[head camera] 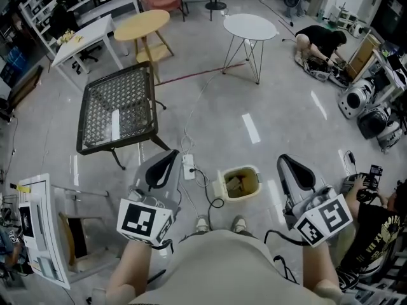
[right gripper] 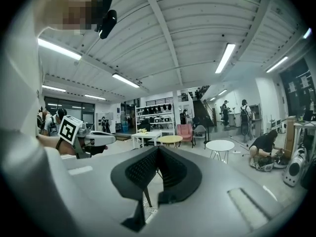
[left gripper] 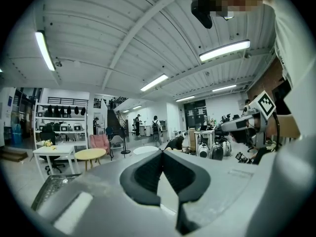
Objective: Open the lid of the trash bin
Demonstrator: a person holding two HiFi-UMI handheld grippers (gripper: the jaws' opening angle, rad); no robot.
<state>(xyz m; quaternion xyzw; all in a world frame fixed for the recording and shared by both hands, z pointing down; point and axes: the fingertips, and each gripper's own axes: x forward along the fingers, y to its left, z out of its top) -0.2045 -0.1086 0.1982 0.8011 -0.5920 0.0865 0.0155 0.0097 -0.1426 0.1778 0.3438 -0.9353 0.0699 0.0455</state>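
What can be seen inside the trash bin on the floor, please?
The trash bin stands uncovered in the head view, and pale crumpled rubbish lies inside. Whatever lies beneath the rubbish, and the bin's bottom, is covered.

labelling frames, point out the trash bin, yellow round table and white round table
trash bin (head camera: 241,168), head view, far rim
yellow round table (head camera: 141,24), head view, middle of tabletop
white round table (head camera: 250,26), head view, middle of tabletop

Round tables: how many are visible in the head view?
2. The yellow round table stands at upper left, the white round table right of it near top centre. Others may be hidden.
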